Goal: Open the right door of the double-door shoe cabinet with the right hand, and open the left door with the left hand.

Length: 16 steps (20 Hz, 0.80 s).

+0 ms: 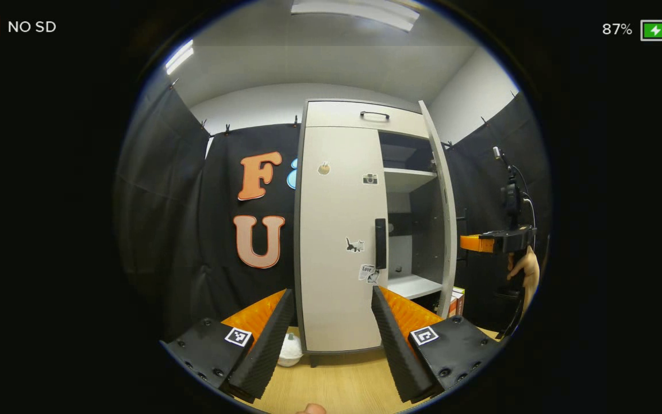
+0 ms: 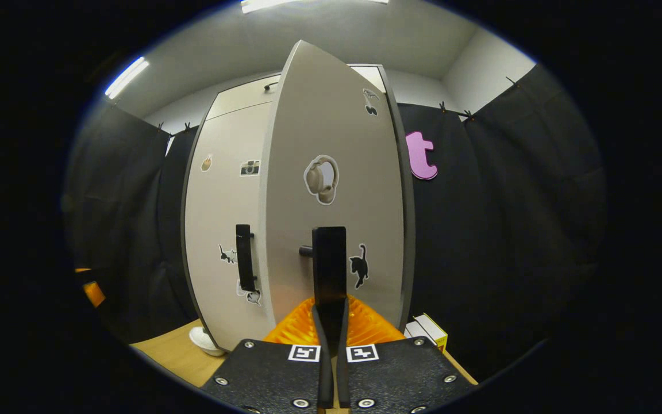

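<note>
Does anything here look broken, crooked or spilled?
Nothing stands out. The cabinet stands upright on the wooden table; its right door is swung open on purpose, with the right tongs closed on its handle. The left door is shut and the shelves sit level.

Cabinet [image 1: 339,241]: smooth matt laminate doors, paper-like stickers. Handles [image 2: 329,261]: matt black, plastic-looking. Worktop [image 1: 337,382]: light wood grain, smooth. Booth wall [image 2: 503,230]: matt black cloth, creased. Gripper pads [image 1: 262,345]: ribbed, foam-like.
</note>
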Each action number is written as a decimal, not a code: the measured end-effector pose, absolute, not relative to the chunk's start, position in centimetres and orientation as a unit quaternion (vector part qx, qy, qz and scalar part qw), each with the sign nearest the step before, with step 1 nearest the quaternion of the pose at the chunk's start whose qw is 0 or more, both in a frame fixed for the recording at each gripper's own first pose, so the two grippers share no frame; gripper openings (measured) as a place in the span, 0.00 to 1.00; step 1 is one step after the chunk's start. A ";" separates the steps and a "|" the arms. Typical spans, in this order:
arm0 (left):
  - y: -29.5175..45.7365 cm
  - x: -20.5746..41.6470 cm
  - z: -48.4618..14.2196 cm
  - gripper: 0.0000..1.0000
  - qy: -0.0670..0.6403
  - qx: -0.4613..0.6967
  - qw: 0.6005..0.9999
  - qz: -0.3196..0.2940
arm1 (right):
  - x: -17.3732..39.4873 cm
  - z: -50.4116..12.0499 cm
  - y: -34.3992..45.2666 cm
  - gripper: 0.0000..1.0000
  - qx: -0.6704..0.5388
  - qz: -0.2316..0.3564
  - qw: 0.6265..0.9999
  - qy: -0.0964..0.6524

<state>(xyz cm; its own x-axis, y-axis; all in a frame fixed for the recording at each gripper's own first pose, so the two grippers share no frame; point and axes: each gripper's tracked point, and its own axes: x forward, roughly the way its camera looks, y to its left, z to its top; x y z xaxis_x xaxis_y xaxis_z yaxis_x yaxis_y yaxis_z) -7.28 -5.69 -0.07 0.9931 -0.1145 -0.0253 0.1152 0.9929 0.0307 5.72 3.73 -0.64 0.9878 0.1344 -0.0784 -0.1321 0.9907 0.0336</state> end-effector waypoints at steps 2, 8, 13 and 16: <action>-6.4 -7.5 0.0 0.82 0.010 0.018 0.998 -0.064 | 5.1 -0.5 2.2 0.02 0.015 0.052 0.998 0.038; -8.8 -7.6 0.3 0.82 0.007 0.023 0.996 -0.081 | 3.6 -0.1 -4.2 0.00 -0.005 -0.035 0.999 0.029; -10.6 -7.1 0.4 0.82 0.005 0.022 0.996 -0.090 | 3.6 0.0 -6.8 0.00 -0.001 -0.048 0.999 0.026; -11.5 -6.4 0.1 0.82 0.010 0.027 0.995 -0.091 | 3.6 0.0 -7.5 0.00 0.006 -0.044 0.999 0.024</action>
<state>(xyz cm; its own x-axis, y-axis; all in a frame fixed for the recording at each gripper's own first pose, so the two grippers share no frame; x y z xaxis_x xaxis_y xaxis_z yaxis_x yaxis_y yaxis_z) -6.40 -11.49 0.06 0.9832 -0.1805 -0.0251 0.1816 0.9820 0.0524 3.60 -7.49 0.05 0.9950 -0.0868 -0.0487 0.0874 0.9961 0.0104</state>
